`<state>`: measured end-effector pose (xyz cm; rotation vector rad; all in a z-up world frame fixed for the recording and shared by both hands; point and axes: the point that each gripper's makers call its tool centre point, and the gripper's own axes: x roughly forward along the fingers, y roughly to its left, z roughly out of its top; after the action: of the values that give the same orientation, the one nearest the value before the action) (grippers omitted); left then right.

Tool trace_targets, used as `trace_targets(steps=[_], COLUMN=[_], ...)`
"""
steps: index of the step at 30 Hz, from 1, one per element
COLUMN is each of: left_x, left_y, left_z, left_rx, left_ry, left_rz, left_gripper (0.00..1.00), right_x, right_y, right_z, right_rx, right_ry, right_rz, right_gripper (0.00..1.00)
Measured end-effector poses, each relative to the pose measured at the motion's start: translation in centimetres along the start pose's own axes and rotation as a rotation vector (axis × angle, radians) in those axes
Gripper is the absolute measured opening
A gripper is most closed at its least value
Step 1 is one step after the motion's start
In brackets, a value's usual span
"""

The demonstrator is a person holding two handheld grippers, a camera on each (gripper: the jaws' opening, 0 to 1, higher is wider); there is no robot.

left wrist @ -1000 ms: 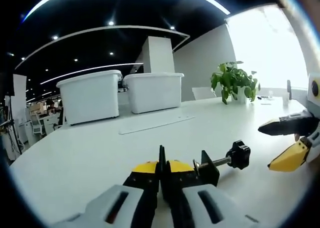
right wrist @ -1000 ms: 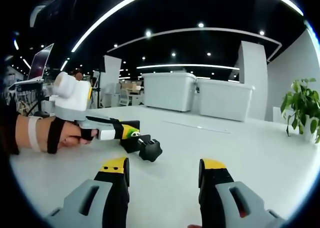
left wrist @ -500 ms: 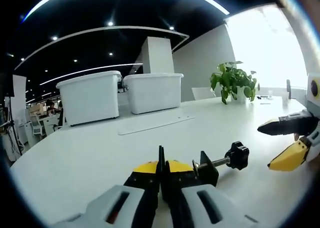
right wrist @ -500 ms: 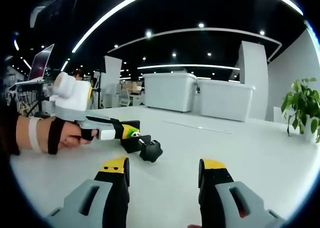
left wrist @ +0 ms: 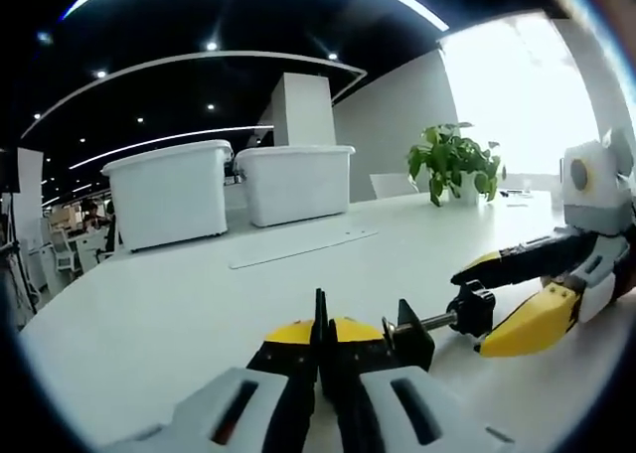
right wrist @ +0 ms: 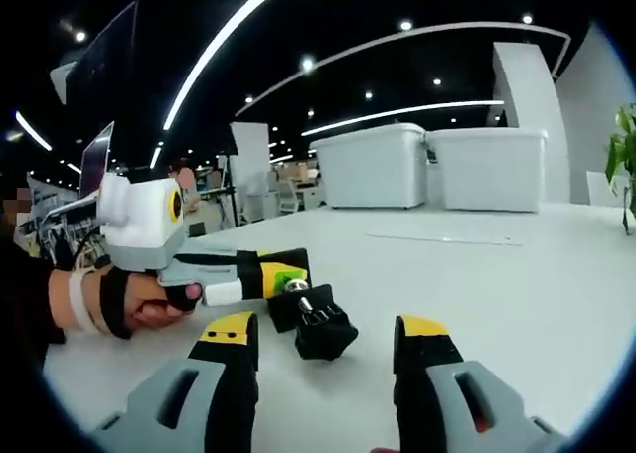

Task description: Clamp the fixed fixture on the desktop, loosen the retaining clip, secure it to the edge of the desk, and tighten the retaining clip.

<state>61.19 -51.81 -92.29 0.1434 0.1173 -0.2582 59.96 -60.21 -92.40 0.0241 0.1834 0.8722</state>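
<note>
Big open-plan office, dark ceiling with curved light strips, everything happening on a wide white desk [left wrist: 199, 304].

Nearest in the left gripper view: left gripper [left wrist: 320, 332] at 6 o'clock, jaws pressed together on the black body of the fixture [left wrist: 412, 332], thin plate edge sticking up between the yellow tips. Just past that, around 4 o'clock, threaded screw running out to the star-shaped black knob [left wrist: 471, 309]. Right gripper [left wrist: 502, 304] coming in from 3 o'clock, jaws spread, one above and one below the knob, looks lined up but can't tell if touching yet.

In the right gripper view: own jaws at 6 o'clock spread wide, nothing between the tips, knob [right wrist: 324, 332] sitting just ahead in the gap. Left gripper [right wrist: 273, 274] at 9 o'clock with a hand [right wrist: 139, 302] behind it.

Handling guess: looks like a stiff metal clamp, smallish, probably a bit dense, not fragile. Smooth painted body likely slippery, so flat plate good for pinching, lobed knob the obvious spot for turning. Screw probably needs several regrips to loosen.

Further back: thin flat strip [left wrist: 303, 247] on the desk at 12 o'clock, then two white bins [left wrist: 234, 185], potted plant [left wrist: 452, 160] at 1 o'clock by the bright window.
</note>
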Motion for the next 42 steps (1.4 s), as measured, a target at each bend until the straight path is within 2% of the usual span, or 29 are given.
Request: trace_targets(steps=[2, 6, 9, 11, 14, 20, 23, 28, 29, 30, 33, 35, 38, 39, 40, 42], left_x=[0.1, 0.2, 0.2, 0.2, 0.1, 0.1, 0.0, -0.2, -0.3, -0.6, -1.6, -2.0, -2.6, -2.8, -2.9, -3.1], left_y=[0.0, 0.0, 0.1, 0.1, 0.1, -0.2, -0.3, -0.2, -0.3, -0.4, -0.8, -0.9, -1.0, -1.0, -0.9, -0.9], left_z=[-0.1, -0.1, -0.2, -0.2, -0.2, -0.2, -0.2, -0.2, -0.2, -0.3, -0.3, -0.4, -0.4, -0.5, -0.5, -0.5], left_rx=[-0.002, -0.007, -0.012, -0.019, -0.030, -0.035, -0.035, -0.060, -0.060, -0.056, -0.056, -0.062, -0.069, -0.067, -0.073, -0.083], left_ry=[0.001, 0.002, 0.005, 0.004, 0.004, 0.002, 0.002, 0.004, 0.004, 0.004, 0.003, 0.003, 0.004, 0.003, 0.003, 0.003], left_rz=[-0.004, -0.006, -0.004, -0.004, -0.008, -0.023, -0.026, -0.034, -0.035, -0.039, -0.060, -0.067, -0.066, -0.066, -0.065, -0.063], left_gripper=[0.05, 0.05, 0.05, 0.05, 0.05, 0.05, 0.05, 0.04, 0.04, 0.04, 0.04, 0.04, 0.04, 0.04, 0.04, 0.04], right_x=[-0.1, -0.2, 0.0, 0.2, 0.4, 0.8, 0.5, 0.3, 0.2, -0.1, -0.8, -1.3, -1.8, -2.1, -2.2, -2.4], right_y=[0.0, -0.5, -1.2, -1.3, -1.0, -0.4, -0.2, 0.7, 0.8, 0.9, 2.1, 2.8, 4.0, 4.6, 5.0, 5.3], right_z=[-0.1, -0.4, -0.2, 0.2, 0.0, -0.9, -0.4, -0.7, -0.7, -0.6, -0.4, -0.5, -0.3, -0.4, -0.4, -0.6], right_rx=[0.043, 0.047, 0.084, 0.103, 0.118, 0.117, 0.194, 0.155, 0.132, 0.073, -0.173, -0.287, -0.562, -0.720, -0.810, -0.910], right_ry=[0.001, 0.009, -0.004, -0.022, -0.011, 0.046, 0.026, 0.038, 0.040, 0.035, 0.003, 0.002, -0.008, -0.014, -0.019, -0.029], right_rz=[0.015, 0.001, -0.015, 0.002, 0.031, 0.071, 0.094, 0.070, 0.063, 0.055, 0.049, 0.024, -0.017, -0.036, -0.049, -0.074], right_gripper=[0.47, 0.46, 0.45, 0.42, 0.33, 0.32, 0.24, 0.23, 0.22, 0.22, 0.22, 0.21, 0.21, 0.21, 0.21, 0.21])
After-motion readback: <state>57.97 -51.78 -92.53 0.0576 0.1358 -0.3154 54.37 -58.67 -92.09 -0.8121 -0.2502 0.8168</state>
